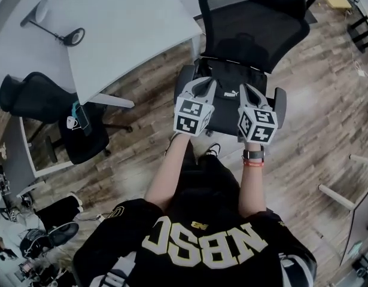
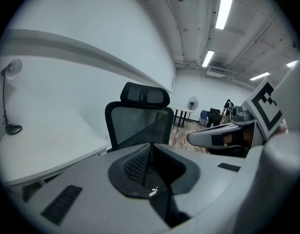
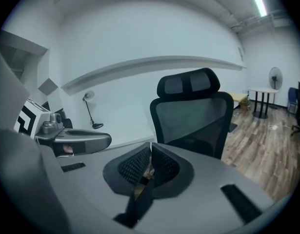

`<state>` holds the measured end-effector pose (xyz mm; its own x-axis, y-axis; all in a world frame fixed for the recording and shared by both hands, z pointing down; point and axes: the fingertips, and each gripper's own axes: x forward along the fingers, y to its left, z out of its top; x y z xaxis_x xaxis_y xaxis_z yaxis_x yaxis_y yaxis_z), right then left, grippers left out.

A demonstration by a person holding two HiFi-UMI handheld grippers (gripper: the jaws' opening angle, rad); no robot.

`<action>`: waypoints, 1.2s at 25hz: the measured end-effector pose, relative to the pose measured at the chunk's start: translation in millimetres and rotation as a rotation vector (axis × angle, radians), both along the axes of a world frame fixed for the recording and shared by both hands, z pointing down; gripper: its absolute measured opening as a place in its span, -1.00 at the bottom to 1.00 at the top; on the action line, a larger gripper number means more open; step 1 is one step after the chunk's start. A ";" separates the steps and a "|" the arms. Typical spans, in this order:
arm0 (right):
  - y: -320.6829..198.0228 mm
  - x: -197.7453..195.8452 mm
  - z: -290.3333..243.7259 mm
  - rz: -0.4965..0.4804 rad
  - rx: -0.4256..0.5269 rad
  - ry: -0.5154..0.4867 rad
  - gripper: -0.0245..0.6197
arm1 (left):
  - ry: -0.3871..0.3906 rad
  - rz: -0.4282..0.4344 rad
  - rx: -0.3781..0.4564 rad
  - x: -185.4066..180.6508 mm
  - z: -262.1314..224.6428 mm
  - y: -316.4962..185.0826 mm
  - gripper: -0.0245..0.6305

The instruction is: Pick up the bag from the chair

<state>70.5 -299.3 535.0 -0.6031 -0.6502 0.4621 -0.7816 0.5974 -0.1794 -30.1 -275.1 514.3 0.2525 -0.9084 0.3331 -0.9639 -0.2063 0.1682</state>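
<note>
A black bag (image 1: 230,103) with a white logo lies on the seat of a black mesh office chair (image 1: 255,23). Both grippers sit over it side by side, the left gripper (image 1: 203,87) at the bag's left end and the right gripper (image 1: 249,93) at its right end. In the left gripper view the left gripper (image 2: 150,149) is shut on a black bag strap (image 2: 162,206) that hangs below the pads. The right gripper (image 3: 150,149) is likewise shut on a black strap (image 3: 139,203). The chair back (image 3: 193,116) stands just ahead of both.
A white curved desk (image 1: 124,28) with a desk lamp (image 1: 52,28) stands at the left of the chair. A second black chair (image 1: 46,100) is at the far left. Bags and clutter (image 1: 46,232) lie on the wood floor at lower left. White table legs (image 1: 336,196) are at the right.
</note>
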 end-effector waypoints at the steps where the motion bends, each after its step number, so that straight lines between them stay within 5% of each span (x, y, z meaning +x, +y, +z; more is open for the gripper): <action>1: -2.8 -3.0 10.9 -0.003 -0.020 0.008 -0.86 | 0.002 -0.004 -0.024 -2.9 12.5 -2.7 -0.82; 16: -108.1 9.9 169.9 0.085 -0.271 0.210 -0.70 | 0.095 0.082 -0.286 -13.8 177.0 -120.0 -0.82; 20: -123.4 17.3 218.8 0.069 -0.333 0.237 -0.64 | 0.154 0.032 -0.349 -21.4 219.1 -132.3 -0.81; 22: -130.4 20.2 241.1 0.061 -0.357 0.234 -0.59 | 0.186 -0.001 -0.381 -27.1 238.7 -137.8 -0.70; 24: -136.0 26.9 260.6 0.057 -0.376 0.245 -0.57 | 0.196 -0.010 -0.437 -28.1 261.4 -140.8 -0.32; 30: -157.4 43.3 325.8 0.042 -0.442 0.290 -0.37 | 0.173 0.004 -0.576 -26.0 327.6 -153.3 -0.20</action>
<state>113.8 -456.7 860.8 -0.3880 -0.3763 0.8414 -0.8579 0.4811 -0.1804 -56.1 -428.4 841.9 0.3495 -0.5930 0.7254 -0.9122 -0.0387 0.4079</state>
